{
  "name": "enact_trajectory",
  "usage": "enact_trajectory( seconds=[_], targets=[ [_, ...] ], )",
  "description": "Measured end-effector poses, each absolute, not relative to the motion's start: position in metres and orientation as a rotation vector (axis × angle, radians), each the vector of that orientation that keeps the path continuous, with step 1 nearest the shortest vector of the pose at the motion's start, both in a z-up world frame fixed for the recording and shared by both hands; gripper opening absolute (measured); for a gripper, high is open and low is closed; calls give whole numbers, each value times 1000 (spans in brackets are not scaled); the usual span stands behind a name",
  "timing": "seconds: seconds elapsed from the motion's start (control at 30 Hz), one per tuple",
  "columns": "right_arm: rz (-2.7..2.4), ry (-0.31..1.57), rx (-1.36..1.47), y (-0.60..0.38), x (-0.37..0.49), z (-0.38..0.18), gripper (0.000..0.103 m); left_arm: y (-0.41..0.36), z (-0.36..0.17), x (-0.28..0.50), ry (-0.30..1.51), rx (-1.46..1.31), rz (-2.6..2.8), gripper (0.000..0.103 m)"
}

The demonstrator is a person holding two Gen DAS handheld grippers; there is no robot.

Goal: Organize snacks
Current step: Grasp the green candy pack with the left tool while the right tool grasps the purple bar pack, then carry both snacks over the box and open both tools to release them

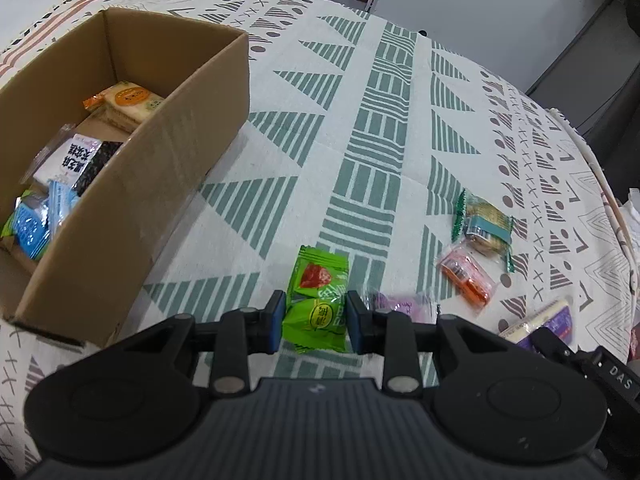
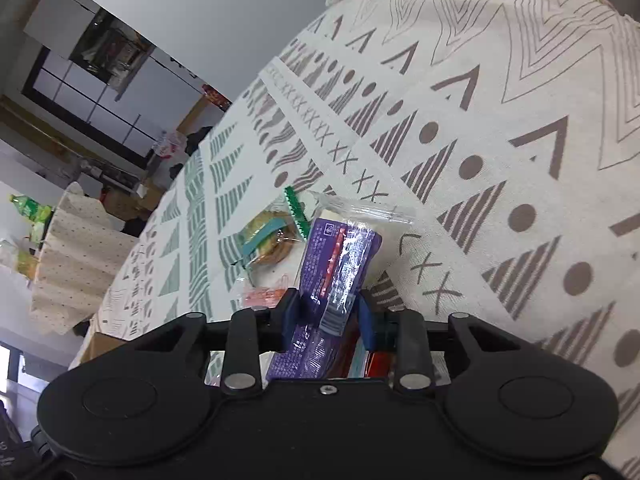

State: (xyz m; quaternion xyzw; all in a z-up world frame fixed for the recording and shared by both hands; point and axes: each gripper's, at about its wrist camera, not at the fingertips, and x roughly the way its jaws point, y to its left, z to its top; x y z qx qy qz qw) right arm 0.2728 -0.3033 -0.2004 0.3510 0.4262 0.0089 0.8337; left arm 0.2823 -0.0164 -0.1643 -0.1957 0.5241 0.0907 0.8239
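Clamped by the left gripper (image 1: 316, 320), one green packet (image 1: 318, 300) lies on the patterned cloth (image 1: 384, 128). One purple packet (image 2: 336, 272) sits pinched in the right gripper (image 2: 328, 320). At two o'clock: two loose snacks, green-edged biscuit (image 1: 484, 226) and orange pack (image 1: 466, 276). One cardboard box (image 1: 132, 184), ten o'clock, holds several packets.

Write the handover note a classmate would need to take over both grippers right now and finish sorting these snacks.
Left gripper: shut on the green snack packet.
Right gripper: shut on the purple snack packet.
Done: several snacks already lie in the cardboard box on the patterned cloth.
Left: box both held packets, then the green-edged biscuit pack, the orange packet and a blurred pale purple packet beside the left gripper.
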Motion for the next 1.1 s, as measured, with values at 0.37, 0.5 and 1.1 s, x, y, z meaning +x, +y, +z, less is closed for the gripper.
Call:
enact_trajectory(
  seconds=[0.37, 0.5, 1.1],
  targets=[
    [77, 844, 716, -291, 256, -172, 27, -11, -128, 264, 1041, -417, 154, 31],
    [109, 819, 708, -281, 249, -156, 27, -4, -110, 256, 1003, -418, 146, 31],
    [279, 723, 690, -221, 227, -103, 26, 56, -56, 223, 885, -460, 179, 31]
  ],
)
